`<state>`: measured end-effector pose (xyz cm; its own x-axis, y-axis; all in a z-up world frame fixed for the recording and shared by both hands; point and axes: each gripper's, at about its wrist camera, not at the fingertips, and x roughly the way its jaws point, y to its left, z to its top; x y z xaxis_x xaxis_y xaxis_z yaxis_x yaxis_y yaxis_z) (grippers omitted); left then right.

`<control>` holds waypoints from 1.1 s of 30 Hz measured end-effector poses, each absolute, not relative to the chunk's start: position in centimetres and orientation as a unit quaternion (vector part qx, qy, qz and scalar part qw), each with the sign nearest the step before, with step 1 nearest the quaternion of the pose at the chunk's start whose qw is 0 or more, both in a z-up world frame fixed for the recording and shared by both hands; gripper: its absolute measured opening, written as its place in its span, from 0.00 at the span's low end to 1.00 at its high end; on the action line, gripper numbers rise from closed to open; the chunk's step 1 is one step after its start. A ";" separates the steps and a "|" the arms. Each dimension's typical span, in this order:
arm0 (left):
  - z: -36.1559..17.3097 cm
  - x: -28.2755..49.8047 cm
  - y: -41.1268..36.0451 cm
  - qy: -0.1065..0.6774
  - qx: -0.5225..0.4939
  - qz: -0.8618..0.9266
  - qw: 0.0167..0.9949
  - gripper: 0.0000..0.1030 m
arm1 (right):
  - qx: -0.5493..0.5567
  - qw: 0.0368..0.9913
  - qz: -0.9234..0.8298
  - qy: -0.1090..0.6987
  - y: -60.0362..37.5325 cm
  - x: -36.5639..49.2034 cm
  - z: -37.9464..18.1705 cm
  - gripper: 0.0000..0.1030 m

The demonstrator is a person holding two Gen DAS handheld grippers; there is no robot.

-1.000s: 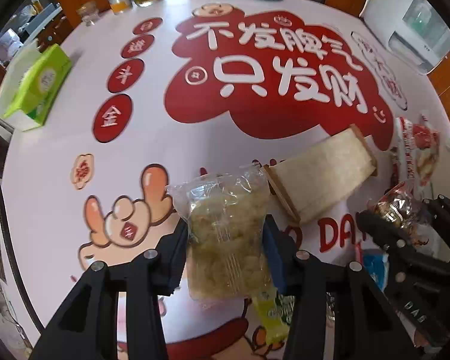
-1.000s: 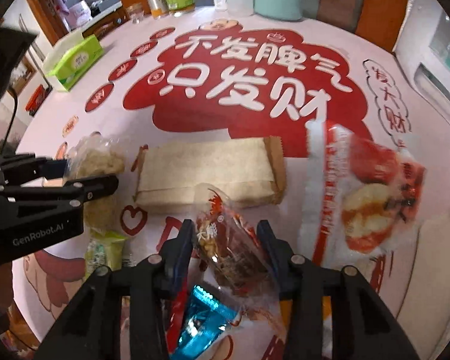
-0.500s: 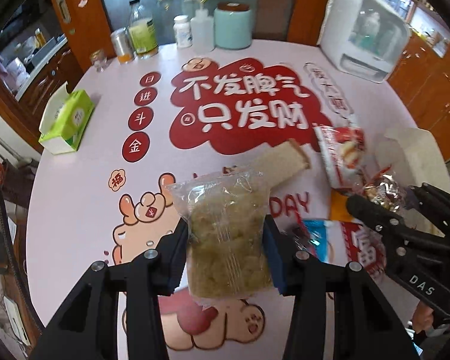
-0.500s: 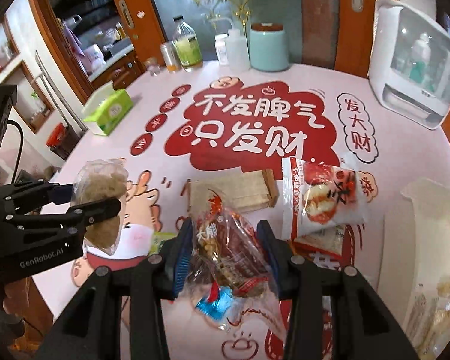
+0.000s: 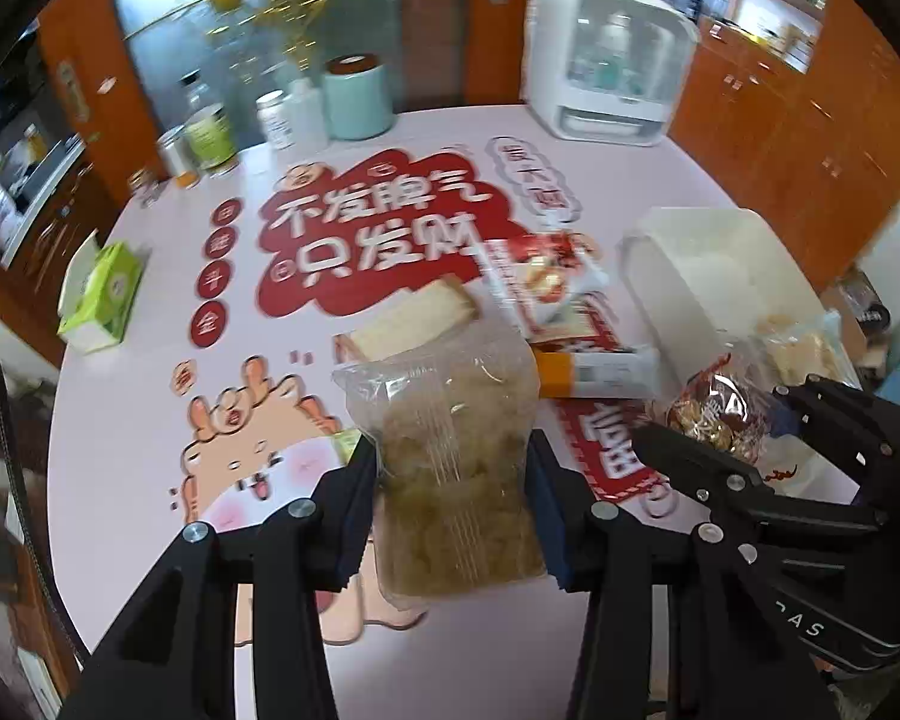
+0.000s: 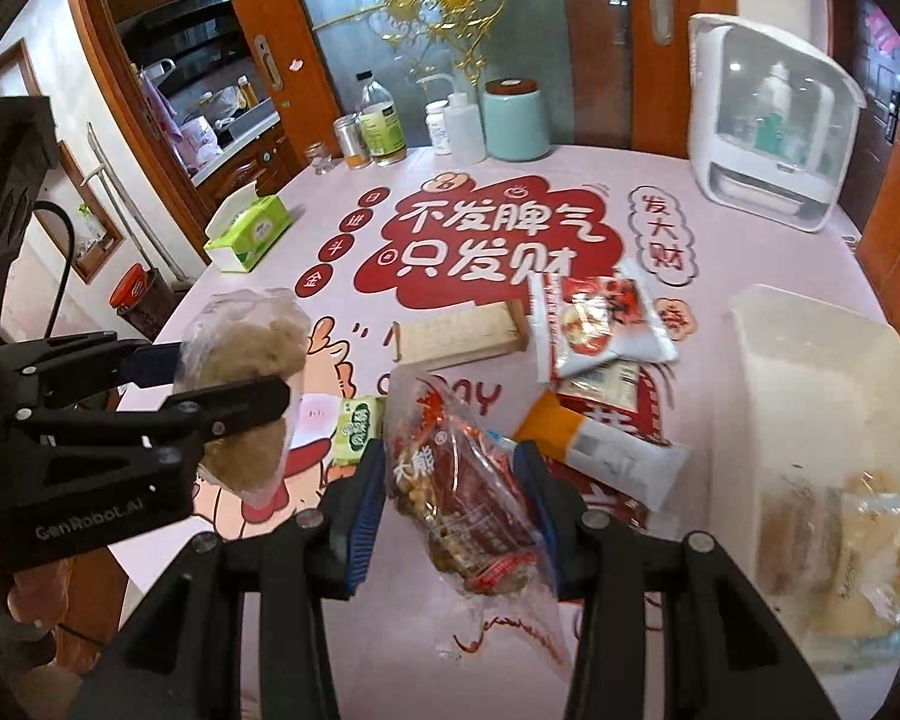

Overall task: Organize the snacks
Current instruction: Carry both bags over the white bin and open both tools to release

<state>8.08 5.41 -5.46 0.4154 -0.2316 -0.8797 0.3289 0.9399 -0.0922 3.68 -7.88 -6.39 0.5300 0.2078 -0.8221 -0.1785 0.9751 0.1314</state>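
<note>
My left gripper (image 5: pixel 453 501) is shut on a clear bag of pale yellow-brown snack (image 5: pixel 450 456), held well above the table; the bag also shows in the right wrist view (image 6: pixel 240 384). My right gripper (image 6: pixel 450 504) is shut on a clear bag of red-wrapped snacks (image 6: pixel 462 498), also lifted; it shows in the left wrist view (image 5: pixel 711 408). A white bin (image 6: pixel 810 360) at the right holds some pale packets (image 6: pixel 858 540). On the table lie a beige wafer pack (image 6: pixel 459 333), a red-and-white bag (image 6: pixel 600 318), an orange-and-white packet (image 6: pixel 600 450) and a small green packet (image 6: pixel 357 426).
The round table (image 6: pixel 750 240) has a pink printed cover. A green tissue box (image 6: pixel 249 231) sits at the left edge. Bottles and a teal canister (image 6: pixel 516 120) stand at the back. A white appliance (image 6: pixel 768 120) stands back right.
Both grippers have risen high above the table with their bags and swung right, so the white bin has come into view. Both grips are unchanged.
</note>
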 end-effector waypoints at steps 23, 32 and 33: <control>-2.0 5.8 -17.2 0.466 0.120 -0.290 0.827 0.44 | 0.086 0.897 -0.079 0.426 -28.4 -2.6 -2.0 0.42; -3.0 7.0 -23.1 0.465 0.143 -0.297 0.821 0.44 | 0.102 0.888 -0.105 0.435 -33.4 -2.7 -3.0 0.43; -3.3 7.2 -23.6 0.468 0.146 -0.292 0.821 0.44 | 0.103 0.887 -0.105 0.437 -33.7 -2.6 -3.2 0.43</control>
<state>7.24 -23.56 -3.27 0.3911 -0.3438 -0.8537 0.6164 0.7867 -0.0345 -2.62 -33.68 -3.19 0.5951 -0.0968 -0.7978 0.2767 0.9567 0.0904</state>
